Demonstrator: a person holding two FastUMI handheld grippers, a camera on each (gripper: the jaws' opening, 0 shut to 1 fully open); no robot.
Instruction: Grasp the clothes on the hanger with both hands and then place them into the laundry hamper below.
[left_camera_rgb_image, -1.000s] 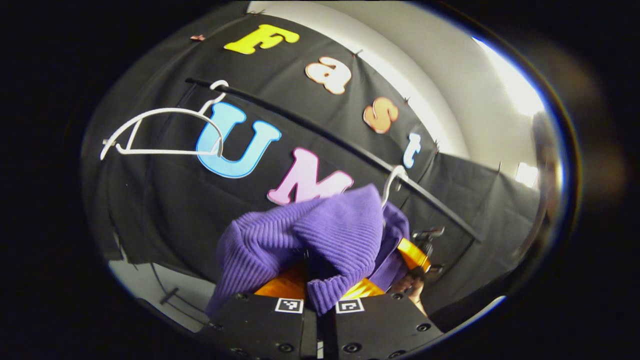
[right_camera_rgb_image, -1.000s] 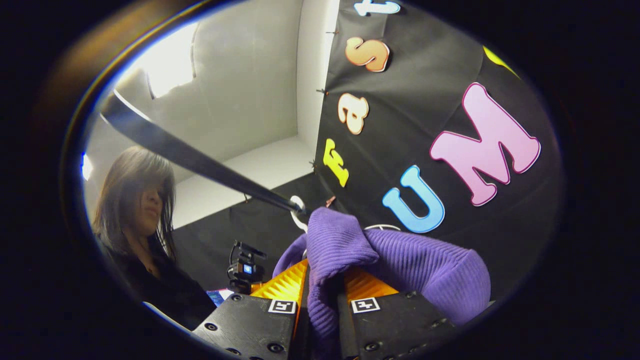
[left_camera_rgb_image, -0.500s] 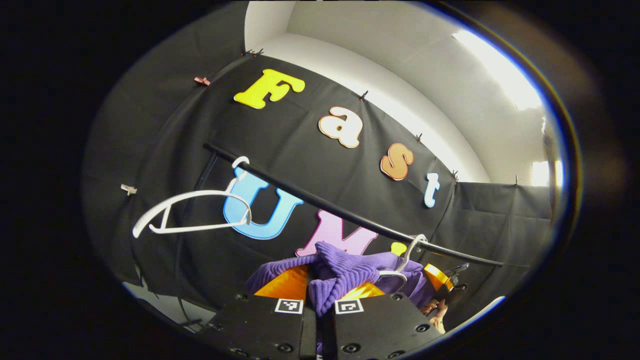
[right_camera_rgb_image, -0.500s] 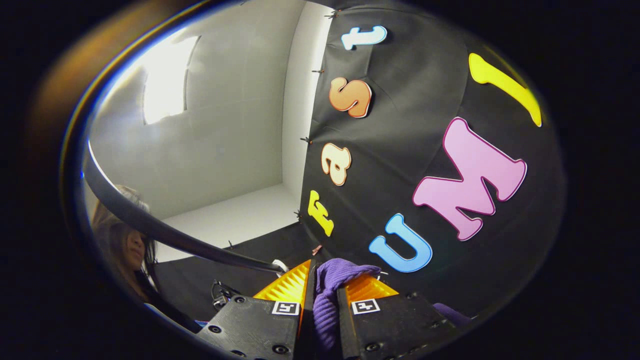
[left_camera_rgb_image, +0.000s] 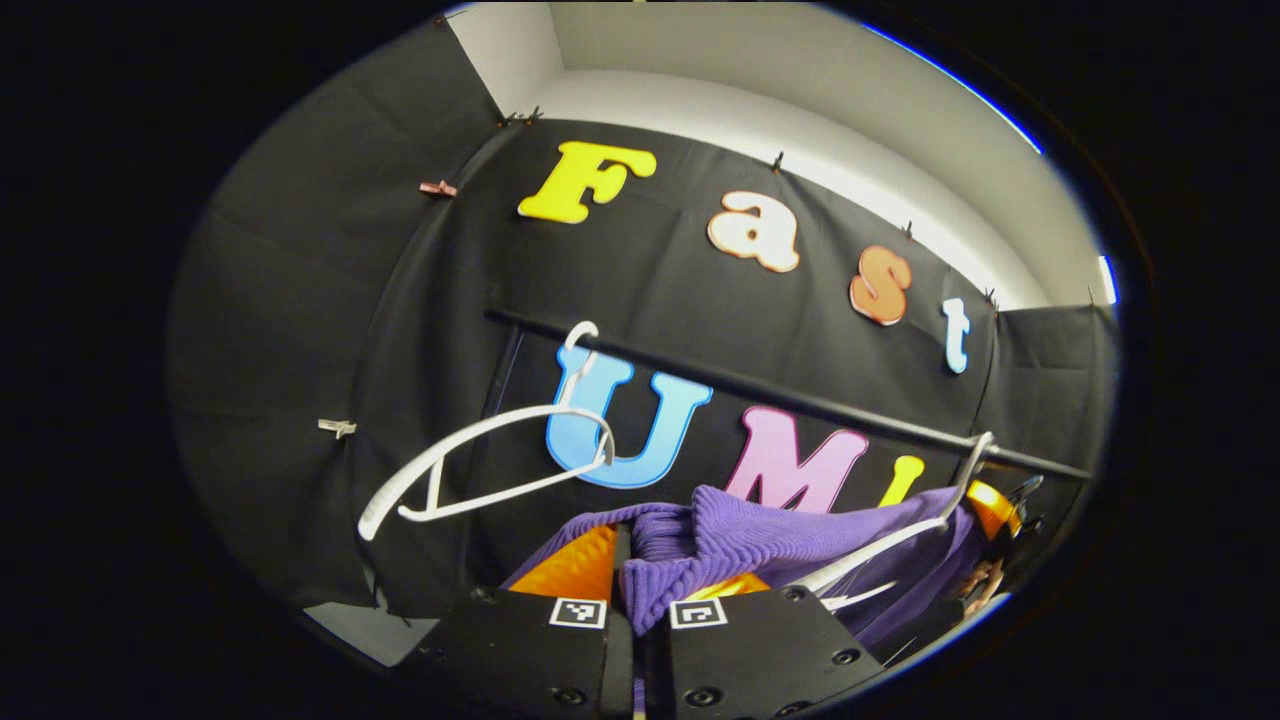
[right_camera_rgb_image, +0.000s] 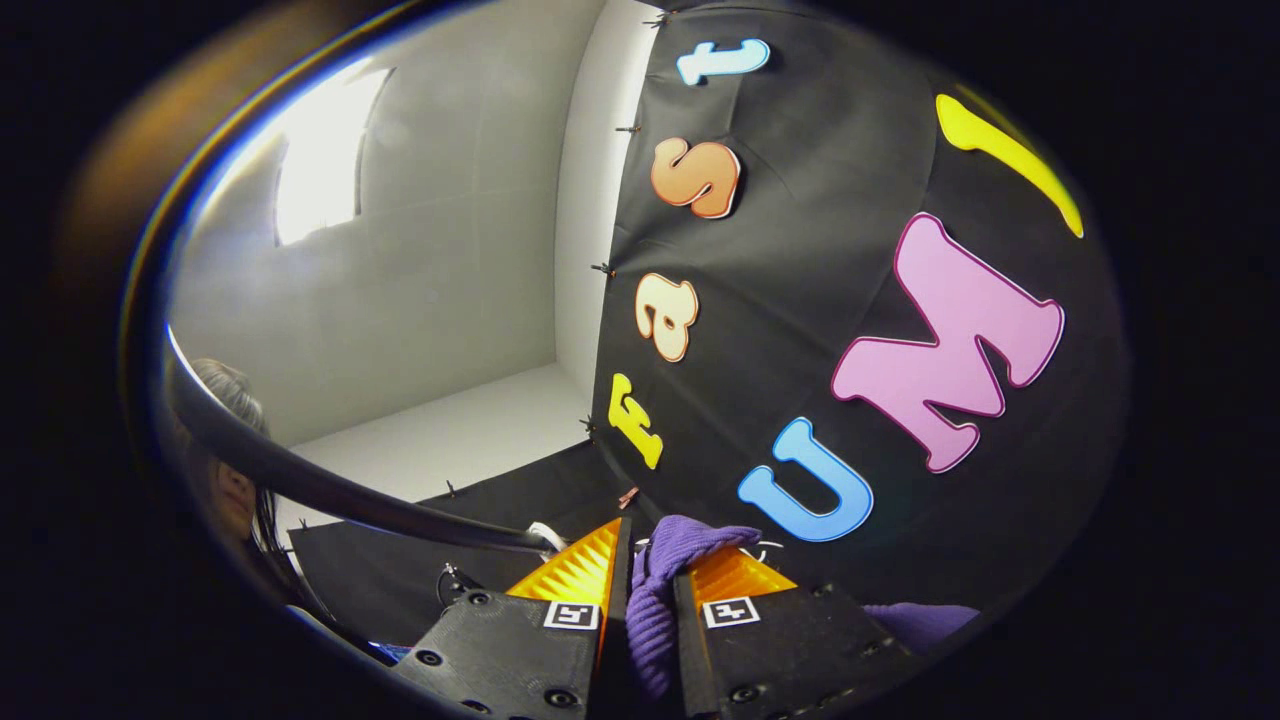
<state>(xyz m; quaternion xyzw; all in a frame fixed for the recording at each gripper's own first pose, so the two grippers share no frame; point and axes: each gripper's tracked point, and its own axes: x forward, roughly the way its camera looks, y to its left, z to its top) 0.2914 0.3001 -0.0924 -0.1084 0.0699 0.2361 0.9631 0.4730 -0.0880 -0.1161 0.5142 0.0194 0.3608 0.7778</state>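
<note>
The purple sweater (left_camera_rgb_image: 800, 535) is pinched at both ends: a ribbed fold sits between the fingers of my left gripper (left_camera_rgb_image: 640, 590), and another fold (right_camera_rgb_image: 660, 580) is clamped in my right gripper (right_camera_rgb_image: 648, 600), both pressed tight on the knit. In the left gripper view the cloth stretches away from my fingers toward the far side, where the white hanger (left_camera_rgb_image: 900, 530) lies against it, its hook on the black rail (left_camera_rgb_image: 760, 385). That is my worry: I judge the hanger may be caught in the sweater (I cannot tell how far it has slipped out), so a hard downward pull could drag it off the rail or stretch the knit. An empty hanger (left_camera_rgb_image: 480, 470) hangs farther along the rail, well apart.
</note>
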